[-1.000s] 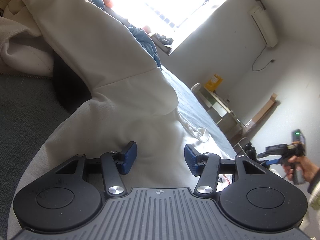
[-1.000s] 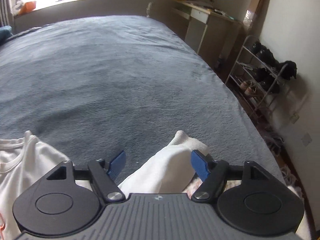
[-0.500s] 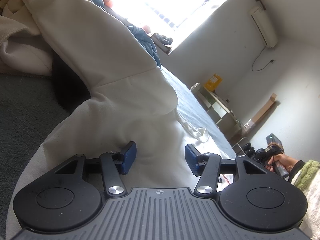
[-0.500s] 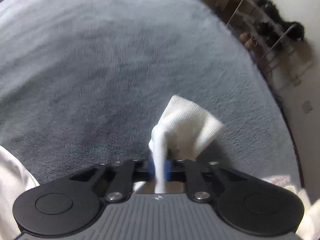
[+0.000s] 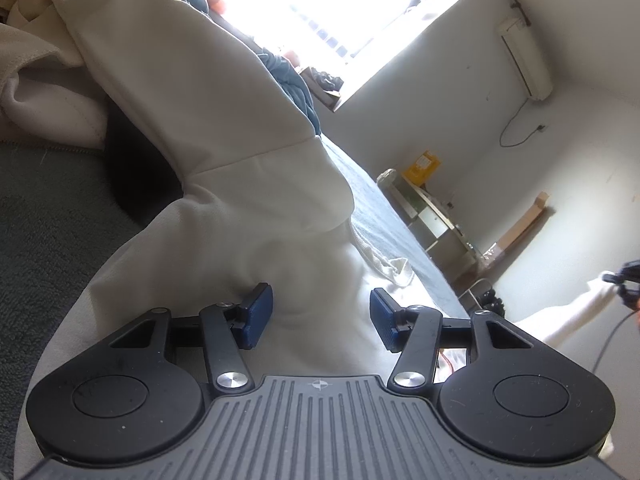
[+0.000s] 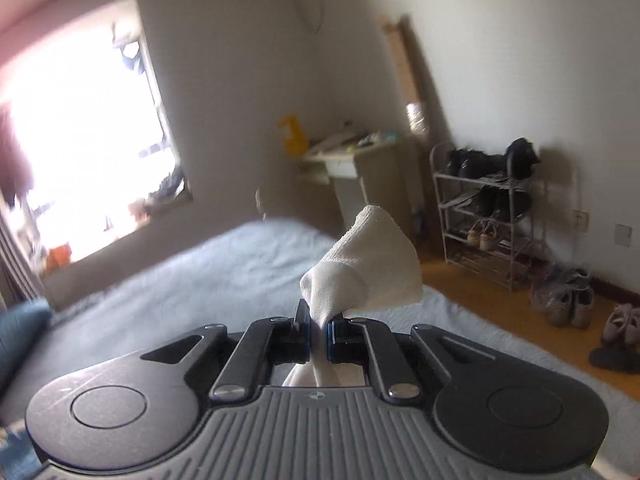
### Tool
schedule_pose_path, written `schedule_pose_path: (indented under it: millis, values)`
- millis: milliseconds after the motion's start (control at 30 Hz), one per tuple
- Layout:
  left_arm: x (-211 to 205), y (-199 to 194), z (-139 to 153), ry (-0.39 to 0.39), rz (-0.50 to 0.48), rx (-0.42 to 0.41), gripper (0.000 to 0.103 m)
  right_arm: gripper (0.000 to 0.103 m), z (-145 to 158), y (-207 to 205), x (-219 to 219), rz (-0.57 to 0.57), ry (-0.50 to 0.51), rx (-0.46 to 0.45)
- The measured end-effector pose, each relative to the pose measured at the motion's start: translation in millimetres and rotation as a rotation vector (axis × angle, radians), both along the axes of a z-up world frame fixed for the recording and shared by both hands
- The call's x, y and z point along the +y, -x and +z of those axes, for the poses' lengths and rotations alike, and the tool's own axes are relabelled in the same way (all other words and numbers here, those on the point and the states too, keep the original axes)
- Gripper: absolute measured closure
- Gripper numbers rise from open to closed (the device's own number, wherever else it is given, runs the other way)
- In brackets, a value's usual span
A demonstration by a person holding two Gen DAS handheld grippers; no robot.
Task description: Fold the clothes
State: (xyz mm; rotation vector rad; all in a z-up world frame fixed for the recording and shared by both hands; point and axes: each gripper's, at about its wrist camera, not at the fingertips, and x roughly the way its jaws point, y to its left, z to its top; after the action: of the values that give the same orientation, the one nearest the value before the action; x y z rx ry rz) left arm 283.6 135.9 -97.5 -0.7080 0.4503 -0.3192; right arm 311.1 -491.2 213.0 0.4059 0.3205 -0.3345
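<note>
My right tongs (image 6: pixel 318 334) have just clamped onto the white sleeve cuff (image 6: pixel 368 264), lifted above the bed (image 6: pixel 200 280). Left tongs (image 5: pixel 318 314) sit half-open, pressing on the cream garment's body (image 5: pixel 224 184) without pinching it. Pulling further may drag it askew, since nothing anchors it.

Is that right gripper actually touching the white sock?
Touching. The right wrist view shows the right gripper shut on the white sock, its cloth pinched between both pads.
</note>
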Motion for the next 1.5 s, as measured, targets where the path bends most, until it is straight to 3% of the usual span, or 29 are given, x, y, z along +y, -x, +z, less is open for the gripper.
schedule_pose_path:
  millis: [167, 300, 333, 367, 400, 500, 567, 633, 767, 867, 1000, 1167, 1233, 1333, 1400, 1467, 1500]
  values:
    - [-2, -3, 0, 0.005, -0.001, 0.001, 0.049, 0.095, 13, 46, -40, -0.072, -0.035, -0.061]
    - [-2, -3, -1, 0.006, -0.001, 0.001, 0.049, 0.091, -21, 58, -73, -0.145, -0.079, -0.004]
    - [-2, -3, -1, 0.006, -0.001, 0.001, 0.049, 0.086, -37, 55, -82, -0.153, -0.086, 0.045]
    - [-2, -3, -1, 0.006, -0.001, 0.000, 0.049, 0.068, -54, 51, -93, -0.154, -0.106, 0.103]
    - [-2, -3, -2, 0.007, -0.001, 0.000, 0.049, 0.060, -71, 48, -104, -0.159, -0.128, 0.156]
    - [-1, -3, -2, 0.013, -0.003, -0.001, 0.049, 0.055, -110, 62, -135, -0.230, -0.226, 0.250]
    - [0, -3, -2, 0.025, -0.006, -0.002, 0.049, 0.056, -112, 93, -145, -0.235, -0.265, 0.195]
    - [2, -1, -1, 0.037, -0.013, -0.003, 0.049, 0.056, -95, 132, -141, -0.211, -0.215, 0.135]
    - [0, 12, 18, 0.033, -0.051, 0.006, 0.049, 0.055, -40, 229, -109, -0.034, -0.022, 0.076]
    - [-4, 40, 41, -0.019, -0.094, -0.002, 0.049, 0.055, -11, 294, -61, 0.142, 0.149, 0.068]
    - [-1, 102, 62, -0.108, -0.132, 0.025, 0.048, 0.054, -28, 334, 12, 0.365, 0.249, 0.088]
    - [6, 183, 71, -0.267, -0.103, 0.067, 0.048, 0.058, -129, 319, 105, 0.672, 0.162, 0.159]
    - [14, 205, 65, -0.279, -0.081, 0.103, 0.048, 0.059, -163, 298, 137, 0.748, 0.147, 0.184]
    - [18, 224, 55, -0.315, -0.017, 0.159, 0.048, 0.064, -200, 261, 180, 0.824, 0.092, 0.177]
    - [18, 237, 51, -0.352, 0.025, 0.171, 0.048, 0.065, -227, 239, 197, 0.785, 0.091, 0.208]
    - [20, 247, 46, -0.335, 0.041, 0.177, 0.048, 0.079, -259, 239, 213, 0.811, 0.020, 0.282]
    - [21, 252, 44, -0.324, 0.048, 0.181, 0.048, 0.080, -273, 242, 222, 0.830, -0.007, 0.309]
